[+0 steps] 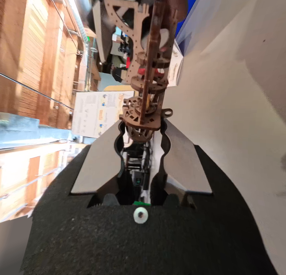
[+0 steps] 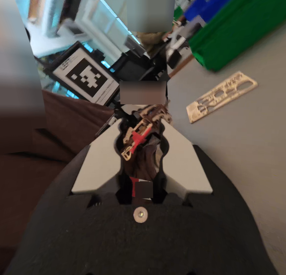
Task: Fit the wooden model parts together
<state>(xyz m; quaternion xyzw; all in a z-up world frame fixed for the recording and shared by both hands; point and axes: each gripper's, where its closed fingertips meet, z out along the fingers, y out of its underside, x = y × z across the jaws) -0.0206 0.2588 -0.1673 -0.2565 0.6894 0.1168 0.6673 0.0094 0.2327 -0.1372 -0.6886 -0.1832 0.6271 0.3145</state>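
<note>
Table: my table [image 2: 232, 151] is plain grey with a brown edge.
Wood sheet: a flat, pale wooden sheet [image 2: 221, 97] with cut-out holes lies on it.
Bins: a green bin [image 2: 241, 35] sits near the far edge, a blue bin [image 2: 205, 3] beside it.

The wooden model [image 1: 147, 75] runs off the left wrist view's 12 o'clock edge, its far end blurred. In the right wrist view, the model [image 2: 145, 128] is smeared by blur, and the green bin [image 2: 241, 32] at 2 o'clock is cut by the frame. Whether either gripper's fingers touch the wood cannot be told.
</note>
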